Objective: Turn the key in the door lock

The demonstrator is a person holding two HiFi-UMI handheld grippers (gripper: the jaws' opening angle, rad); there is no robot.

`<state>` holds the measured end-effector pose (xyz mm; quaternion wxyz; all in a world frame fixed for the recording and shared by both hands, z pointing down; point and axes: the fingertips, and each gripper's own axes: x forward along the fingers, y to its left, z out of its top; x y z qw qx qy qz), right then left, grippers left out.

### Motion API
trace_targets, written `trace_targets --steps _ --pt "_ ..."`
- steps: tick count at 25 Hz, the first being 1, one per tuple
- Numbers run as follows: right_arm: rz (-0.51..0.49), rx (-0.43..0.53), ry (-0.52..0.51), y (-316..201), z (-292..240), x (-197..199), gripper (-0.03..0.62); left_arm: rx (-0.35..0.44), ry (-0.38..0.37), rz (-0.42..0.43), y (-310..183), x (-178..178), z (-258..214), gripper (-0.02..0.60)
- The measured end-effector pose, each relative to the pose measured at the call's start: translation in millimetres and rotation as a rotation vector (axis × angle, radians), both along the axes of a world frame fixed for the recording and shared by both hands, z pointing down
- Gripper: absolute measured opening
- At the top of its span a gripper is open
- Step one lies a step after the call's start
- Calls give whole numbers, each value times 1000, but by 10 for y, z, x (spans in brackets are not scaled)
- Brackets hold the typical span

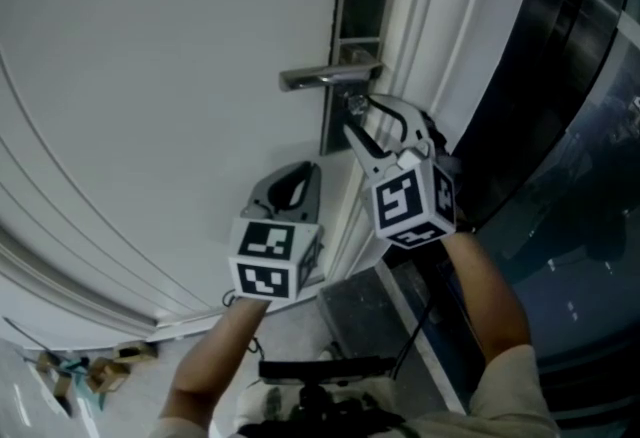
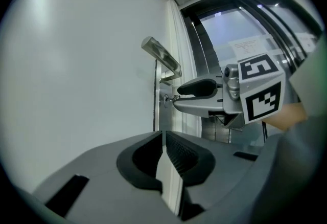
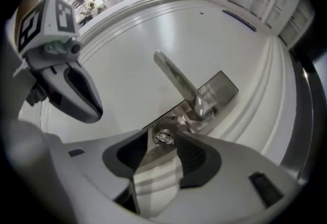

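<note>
**Clerk:** Entry 1, the task's thing?

**Checker:** 1 key (image 3: 163,137), metal. Its head stands between the jaw tips of the right hand-held gripper (image 1: 354,118), and its blade is hidden inside the lock plate (image 1: 360,16). That gripper's jaws stand wide apart, with a sliver of gap on either side of the head, so nothing is clamped. The head is small and glinting, and I cannot tell which way it is turned.

**Clerk:** Fittings?

**Checker:** 1 lever handle (image 1: 325,77), just above the right gripper's tips, reaching toward the left gripper's side. The 1 lock plate is tall and dark. In the head view the right gripper covers its lower end. 1 white door (image 1: 150,76), cut off at the frame edges.

**Clerk:** The other tool?

**Checker:** 1 left hand-held gripper (image 2: 162,135), jaws together at the tips with nothing between them. It sits beside and below the right one, short of the handle. I cannot tell whether its tips touch the door.

**Clerk:** Counts?

**Checker:** 2 marker cubes, the left cube (image 1: 272,258) and the right cube (image 1: 412,204). 2 forearms, the left forearm (image 1: 215,356) and the right forearm (image 1: 490,296), both cut off at the bottom edge.

**Clerk:** Writing?

**Checker:** 1 paper sheet (image 2: 250,46) on the glass beyond the right gripper, its print too small to read. The cubes carry black-and-white square patterns.

**Clerk:** Unclear items?

**Checker:** Floor litter (image 1: 70,371), well behind the left gripper, too small to identify.
</note>
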<state>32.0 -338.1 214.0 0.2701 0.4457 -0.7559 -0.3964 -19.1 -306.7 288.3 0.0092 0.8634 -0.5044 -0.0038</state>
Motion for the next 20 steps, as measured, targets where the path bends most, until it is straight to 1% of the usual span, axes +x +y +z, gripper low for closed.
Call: trace_targets --steps 3,7,9,10,11,14,20 --pt "35 81 154 -50 32 6 184 1 2 -2 -10 -13 -9 32" --pt "63 134 276 -102 96 6 183 3 1 -2 -12 -14 -12 32" --pt "89 179 355 -139 118 16 181 3 3 -1 -17 -17 -14 32" --pt "99 200 392 -158 128 16 177 3 4 -2 -18 -20 -16 32" --pt "104 214 418 -174 135 13 154 4 4 -3 -16 -23 -19 32" --pt "106 236 444 -198 122 5 123 4 5 -5 -13 -37 -21 32" --pt "108 299 514 -234 104 -32 91 0 5 -9 -21 -56 -3 32"
